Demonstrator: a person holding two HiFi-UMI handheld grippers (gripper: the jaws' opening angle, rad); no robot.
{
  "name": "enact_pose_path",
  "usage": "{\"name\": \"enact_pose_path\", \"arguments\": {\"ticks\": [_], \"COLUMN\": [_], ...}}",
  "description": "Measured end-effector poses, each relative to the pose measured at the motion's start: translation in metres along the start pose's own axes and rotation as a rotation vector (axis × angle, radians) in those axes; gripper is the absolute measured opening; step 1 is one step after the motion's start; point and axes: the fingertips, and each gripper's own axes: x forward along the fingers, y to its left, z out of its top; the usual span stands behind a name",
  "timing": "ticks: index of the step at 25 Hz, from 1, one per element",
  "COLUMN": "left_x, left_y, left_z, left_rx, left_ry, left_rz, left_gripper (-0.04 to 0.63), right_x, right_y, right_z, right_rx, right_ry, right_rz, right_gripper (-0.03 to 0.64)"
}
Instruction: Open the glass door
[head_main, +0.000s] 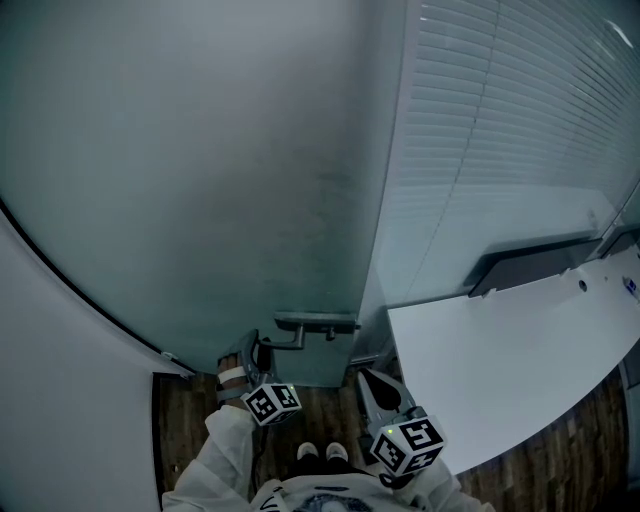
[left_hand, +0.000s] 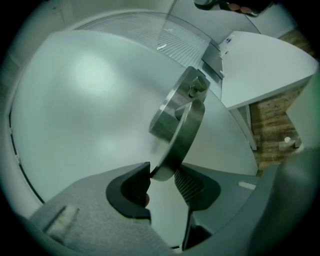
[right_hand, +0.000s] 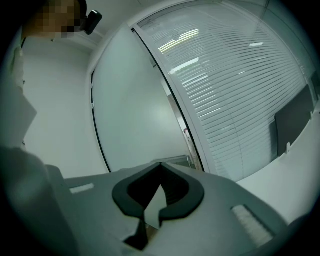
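The frosted glass door (head_main: 200, 180) fills the head view, with its metal lever handle (head_main: 318, 324) low at the right edge. My left gripper (head_main: 258, 345) is at the handle's left end. In the left gripper view the free end of the lever handle (left_hand: 182, 135) lies between the fingertips of the left gripper (left_hand: 162, 177). The jaws stand apart and the pads look just off the metal. My right gripper (head_main: 378, 385) hangs below and right of the handle, shut and empty. In its own view the right gripper (right_hand: 160, 164) points at the door (right_hand: 135, 115).
A glass partition with white blinds (head_main: 500, 130) joins the door on the right. A white desk (head_main: 520, 350) with a dark panel (head_main: 530, 262) stands close at the right. A white wall (head_main: 60, 380) is at the left. Dark wood floor (head_main: 190, 410) and the person's shoes (head_main: 322, 453) show below.
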Motion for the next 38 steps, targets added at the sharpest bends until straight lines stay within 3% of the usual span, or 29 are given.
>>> {"name": "enact_pose_path", "arguments": {"ticks": [6, 10, 12, 14, 17, 20, 22, 28, 33, 38], "left_x": [-0.004, -0.027, -0.056, -0.096, -0.172, -0.267, -0.327, -0.491, -0.577, -0.617], "left_y": [-0.001, 0.0, -0.003, -0.011, -0.02, -0.027, -0.039, -0.083, -0.093, -0.096], "left_z": [-0.003, -0.002, -0.004, -0.004, -0.01, -0.022, -0.036, -0.091, -0.087, -0.06], "left_rx": [0.081, 0.066, -0.017, -0.202, -0.562, -0.778, -0.831, -0.888, -0.923, -0.913], "left_ry": [0.029, 0.048, 0.044, 0.015, -0.045, -0.104, -0.135, -0.152, -0.179, -0.233], "left_rz": [0.03, 0.045, 0.04, 0.004, -0.082, -0.119, -0.125, -0.142, -0.179, -0.172], "left_gripper": [0.152, 0.15, 0.08, 0.0, 0.0, 0.0, 0.0, 0.0, 0.0, 0.0], "right_x": [-0.033, -0.061, -0.075, -0.091, -0.121, -0.168, -0.2, -0.299, -0.363, -0.405], "right_y": [-0.001, 0.002, 0.01, 0.024, 0.063, 0.116, 0.145, 0.231, 0.268, 0.269], "right_z": [-0.013, -0.012, -0.014, -0.022, -0.037, -0.06, -0.086, -0.169, -0.164, -0.167], "right_rx": [0.004, 0.001, -0.005, -0.012, -0.042, -0.103, -0.129, -0.129, -0.155, -0.133], "right_ry": [0.004, -0.015, -0.03, -0.035, -0.032, -0.034, -0.026, 0.036, 0.009, 0.007], "right_rz": [0.005, -0.01, -0.014, -0.012, 0.013, 0.033, 0.031, 0.041, 0.036, 0.021], "right_gripper": [0.005, 0.005, 0.005, 0.005, 0.005, 0.005, 0.005, 0.004, 0.004, 0.004]}}
